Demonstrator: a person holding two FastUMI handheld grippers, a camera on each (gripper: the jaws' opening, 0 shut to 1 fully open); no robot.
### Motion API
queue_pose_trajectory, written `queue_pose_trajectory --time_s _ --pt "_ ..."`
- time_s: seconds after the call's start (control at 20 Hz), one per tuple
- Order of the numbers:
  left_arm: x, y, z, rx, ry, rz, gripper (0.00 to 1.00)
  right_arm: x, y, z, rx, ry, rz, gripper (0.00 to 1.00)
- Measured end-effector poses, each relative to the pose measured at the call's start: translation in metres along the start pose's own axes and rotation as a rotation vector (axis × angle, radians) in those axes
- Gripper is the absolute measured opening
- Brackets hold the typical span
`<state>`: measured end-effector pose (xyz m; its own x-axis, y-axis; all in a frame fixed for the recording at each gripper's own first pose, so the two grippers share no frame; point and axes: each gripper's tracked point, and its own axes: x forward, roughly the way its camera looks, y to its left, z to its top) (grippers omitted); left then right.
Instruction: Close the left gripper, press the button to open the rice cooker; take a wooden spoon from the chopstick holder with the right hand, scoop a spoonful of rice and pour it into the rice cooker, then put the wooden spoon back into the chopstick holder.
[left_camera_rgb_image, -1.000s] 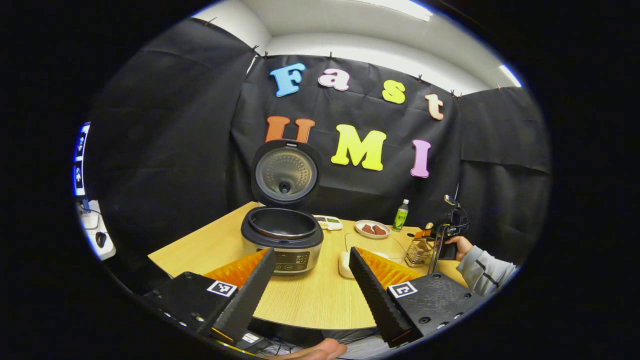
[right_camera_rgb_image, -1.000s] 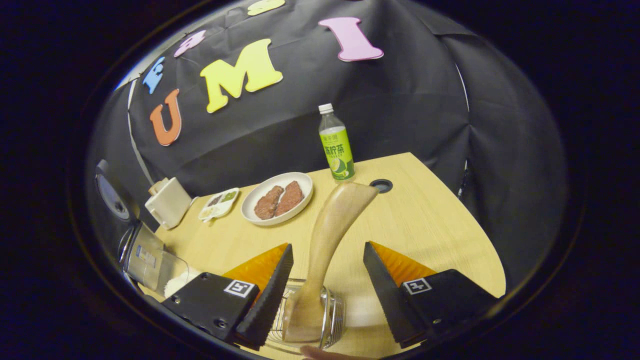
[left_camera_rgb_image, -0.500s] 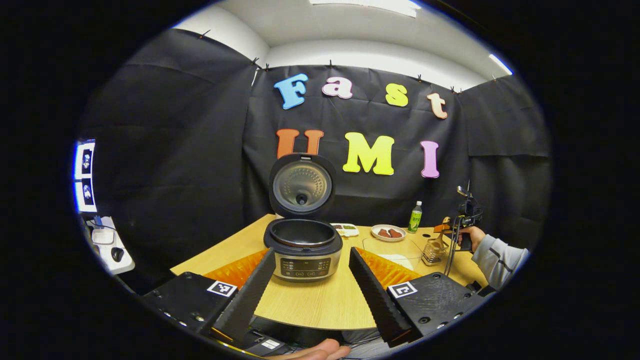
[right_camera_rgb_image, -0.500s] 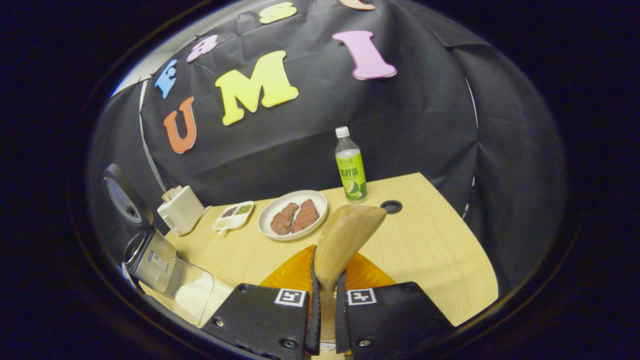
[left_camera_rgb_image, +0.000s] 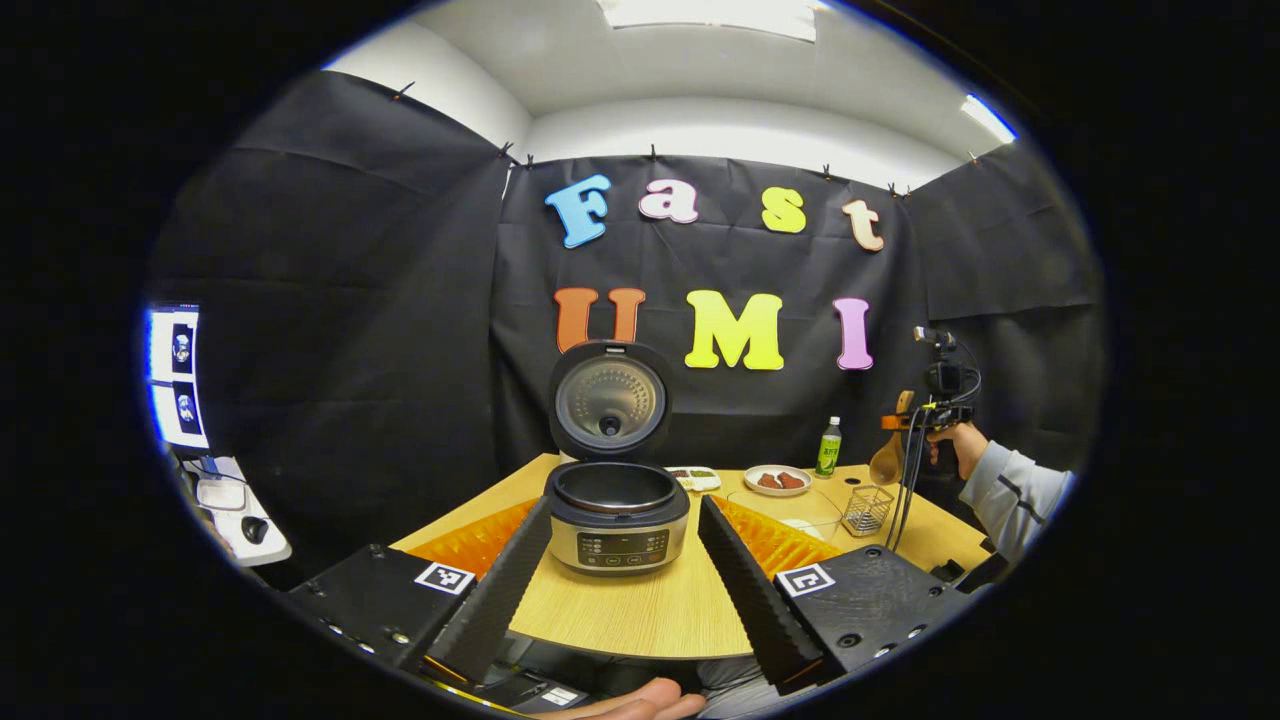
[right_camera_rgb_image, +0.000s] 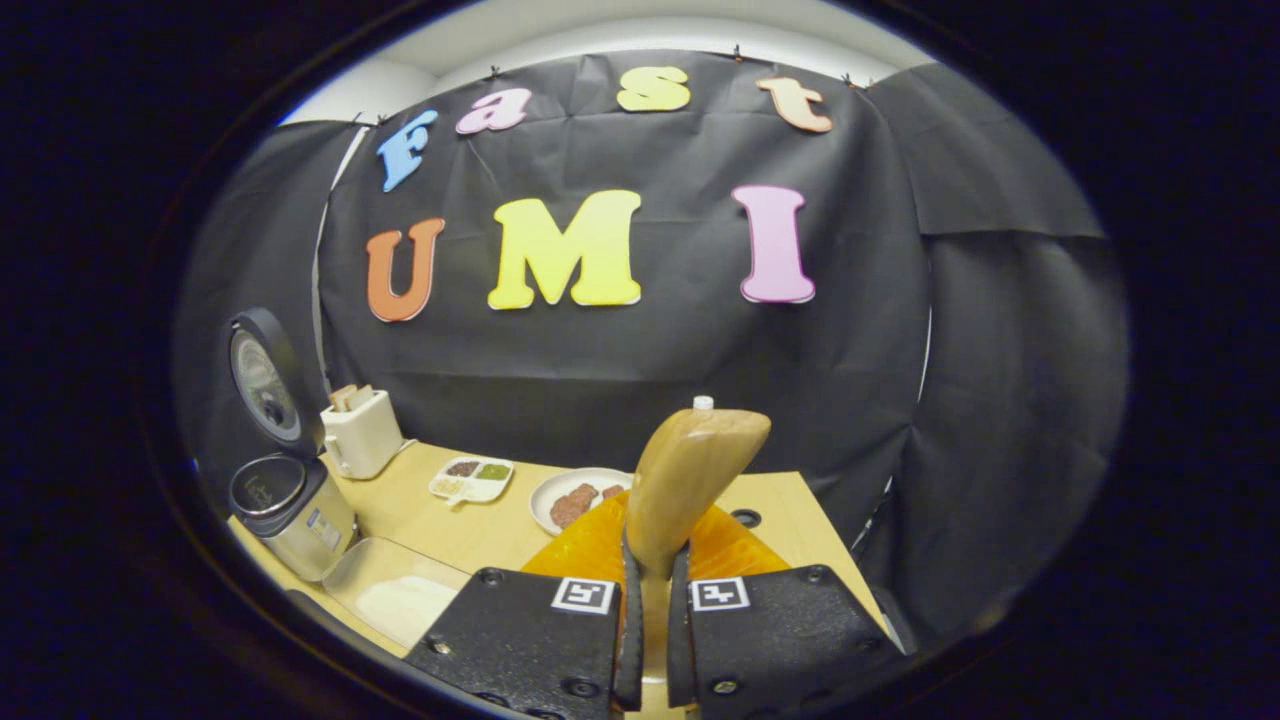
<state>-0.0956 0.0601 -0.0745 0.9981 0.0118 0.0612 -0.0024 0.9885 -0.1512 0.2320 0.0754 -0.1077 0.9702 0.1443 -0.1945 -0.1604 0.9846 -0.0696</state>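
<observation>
While the rice cooker (left_camera_rgb_image: 617, 512) stands with its lid (left_camera_rgb_image: 610, 399) raised upright on the wooden counter (left_camera_rgb_image: 650, 605), the right gripper (right_camera_rgb_image: 647, 640) clamps both fingers on the handle of the wooden spoon (right_camera_rgb_image: 690, 480), the gap between them narrowed to the handle's width. In the right gripper view the spoon's bowl rises up and slightly to the right from between the fingers, in front of a white plate (right_camera_rgb_image: 575, 495) of brown food and the cap of a bottle (right_camera_rgb_image: 704, 403). In the same view the cooker sits far to the left, with a cream-coloured appliance (right_camera_rgb_image: 358, 432) behind it, a small divided dish (right_camera_rgb_image: 470, 478) nearby and a clear container of rice (right_camera_rgb_image: 400, 598) just beside the cooker's near side.

In the left gripper view the left gripper (left_camera_rgb_image: 615, 590) has its fingers spread wide, with the cooker's front panel framed between them but well apart from both. Farther off on the right of that view, a hand (left_camera_rgb_image: 945, 448) in a grey sleeve (left_camera_rgb_image: 1015, 485) holds the right gripper aloft, the spoon hanging above and apart from the wire chopstick holder (left_camera_rgb_image: 866, 508), which stands on the counter. The green-labelled bottle and the plate stand near the counter's far edge, behind the clear container. A fingertip shows at the bottom edge of that view.
</observation>
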Motion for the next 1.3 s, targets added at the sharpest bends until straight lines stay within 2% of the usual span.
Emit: queue_pose_trajectory --time_s 0.2,0.4,0.6,0.7,0.85,1.05,1.2,1.3 --pt "-0.006 0.001 -0.002 0.03 -0.007 0.007 0.94 -0.017 0.059 0.01 -0.025 -0.027 0.028 0.15" --pt "-0.005 -0.001 -0.004 0.035 -0.004 0.001 0.94 -0.019 0.132 -0.015 -0.008 0.009 0.109 0.14" --pt "-0.007 -0.003 -0.007 0.053 -0.015 -0.006 0.94 0.003 0.175 -0.061 -0.051 0.077 0.098 0.15" --pt "-0.007 0.001 -0.011 0.057 -0.008 0.001 0.94 0.017 0.178 -0.082 -0.043 0.11 0.058 0.15" --pt "-0.004 0.005 -0.018 0.055 0.006 0.003 0.94 0.035 0.169 -0.096 -0.062 0.084 -0.051 0.14" --pt "0.003 0.013 -0.028 0.045 0.028 0.014 0.94 0.049 0.167 -0.109 -0.111 0.05 -0.124 0.15" --pt "0.005 0.018 -0.036 0.049 0.044 0.015 0.94 0.05 0.181 -0.119 -0.074 0.066 -0.1 0.14" --pt "0.005 0.018 -0.039 0.043 0.049 0.012 0.94 0.047 0.199 -0.128 -0.004 0.1 -0.037 0.15"
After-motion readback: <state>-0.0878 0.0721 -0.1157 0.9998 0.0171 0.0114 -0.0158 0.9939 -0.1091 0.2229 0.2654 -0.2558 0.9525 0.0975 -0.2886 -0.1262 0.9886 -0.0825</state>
